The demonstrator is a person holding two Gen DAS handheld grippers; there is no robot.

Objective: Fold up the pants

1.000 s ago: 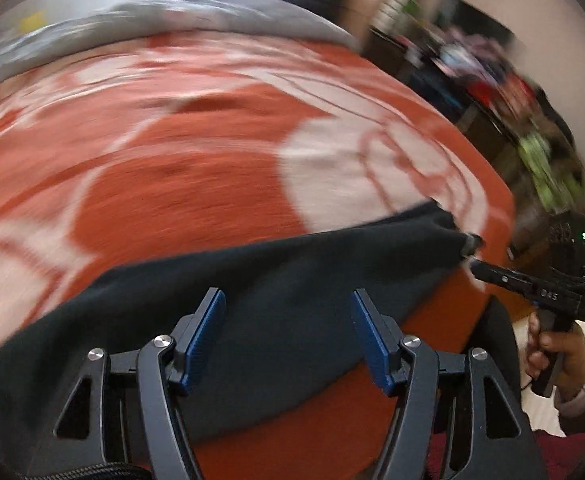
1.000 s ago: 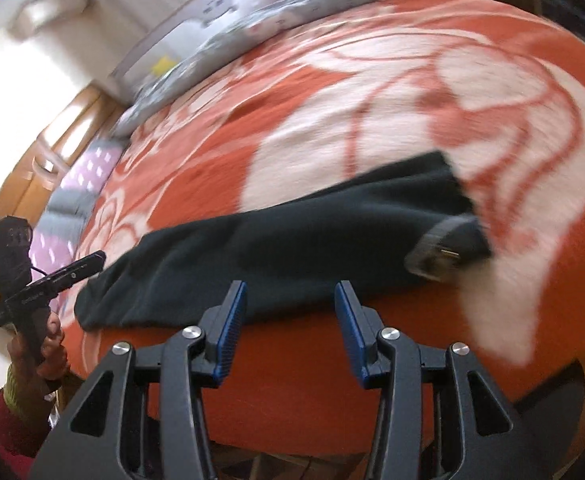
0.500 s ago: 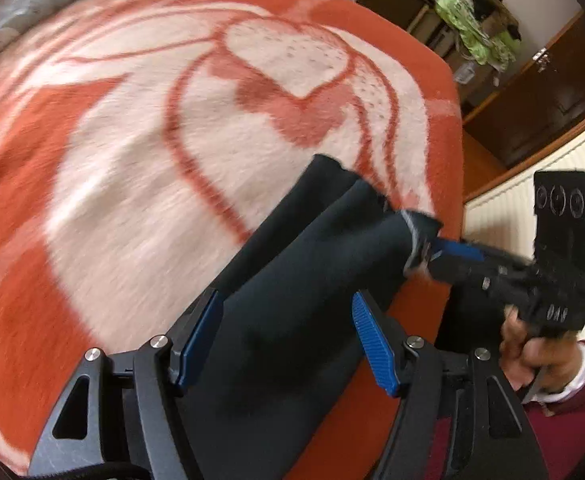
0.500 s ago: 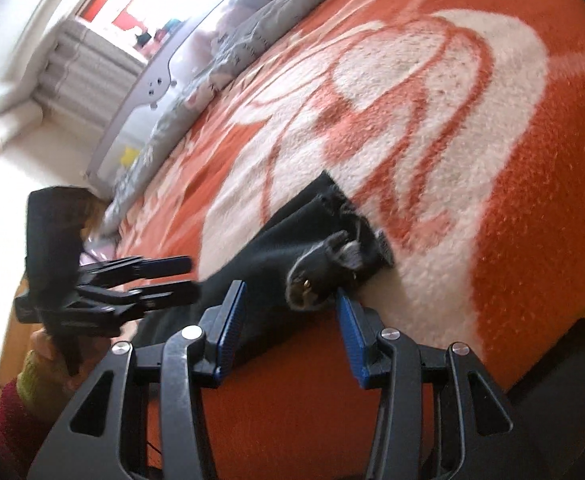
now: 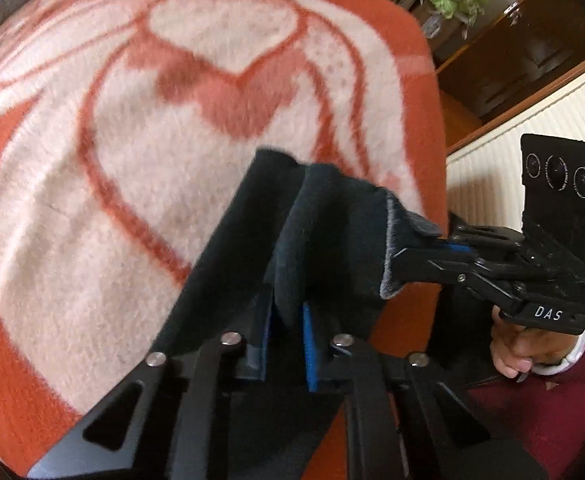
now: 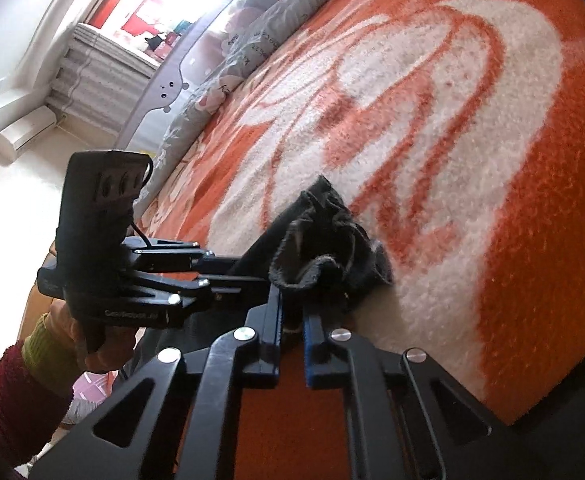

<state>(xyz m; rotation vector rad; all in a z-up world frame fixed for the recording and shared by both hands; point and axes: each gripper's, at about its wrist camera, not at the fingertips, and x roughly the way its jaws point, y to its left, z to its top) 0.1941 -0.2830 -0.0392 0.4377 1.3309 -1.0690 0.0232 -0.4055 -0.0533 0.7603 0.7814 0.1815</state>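
While both tools' jaws were closing, dark fleece pants [image 5: 332,240] were pinched by the left tool [image 5: 286,344] and right tool [image 6: 292,332]; the rest was hidden.

We see a bed covered by an orange blanket [image 6: 540,208] with a large cream flower pattern. Dark pants [image 6: 328,248] lie bunched near its near edge, on a cream patch. Along the far left side of the bed lies a grey printed quilt [image 6: 252,40], perhaps with a pillow beneath it, though the view there is too small to tell.
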